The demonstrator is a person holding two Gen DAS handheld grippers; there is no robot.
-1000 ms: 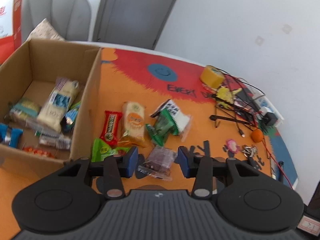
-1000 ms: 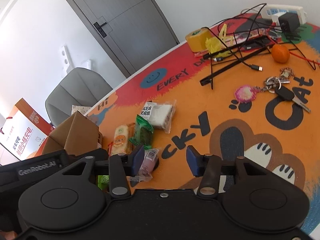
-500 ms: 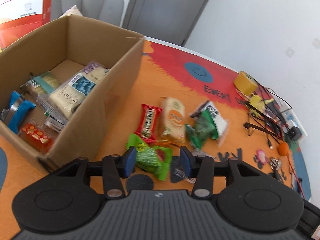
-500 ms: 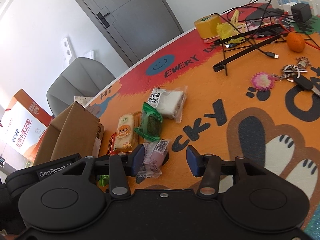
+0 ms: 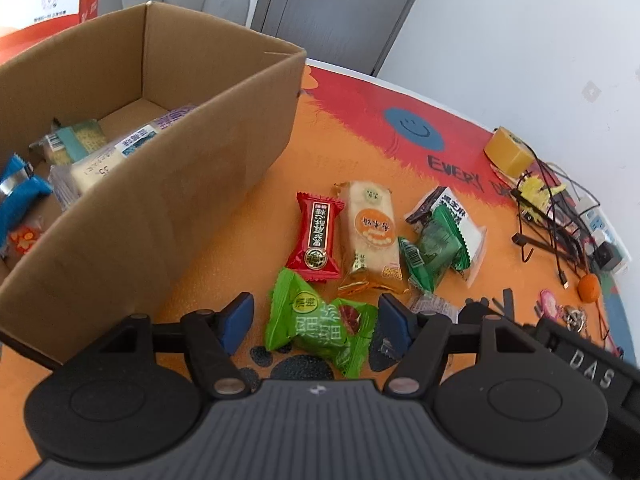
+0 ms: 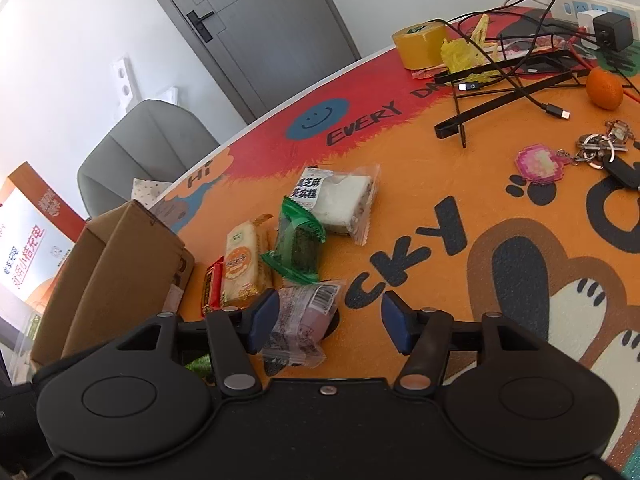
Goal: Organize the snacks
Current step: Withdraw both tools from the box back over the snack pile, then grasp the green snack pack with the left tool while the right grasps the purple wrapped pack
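Loose snacks lie on the orange mat beside a cardboard box (image 5: pixel 168 200) that holds several packets. My left gripper (image 5: pixel 316 320) hangs over a bright green packet (image 5: pixel 320 326); its jaws are opening, the packet lies between them and the pads are clear of it. Just beyond lie a red packet (image 5: pixel 318 236), an orange-labelled cake (image 5: pixel 372 232), a dark green packet (image 5: pixel 434 248) and a white cake packet (image 5: pixel 460 216). My right gripper (image 6: pixel 328 322) is over a clear purple packet (image 6: pixel 304 322), jaws opening, the packet near the left pad and not pressed.
A tape roll (image 6: pixel 420 44), tangled cables and a black stand (image 6: pixel 508 92), an orange fruit (image 6: pixel 606 89), keys with a pink charm (image 6: pixel 540 162) and a power strip (image 6: pixel 596 10) crowd the mat's far right. A grey chair (image 6: pixel 136 148) stands behind the table.
Both grippers' jaws have spread wider. The left view has sunk and shifted from the purple packet to the bright green one, nearer the box. The right view has crept toward the purple packet.
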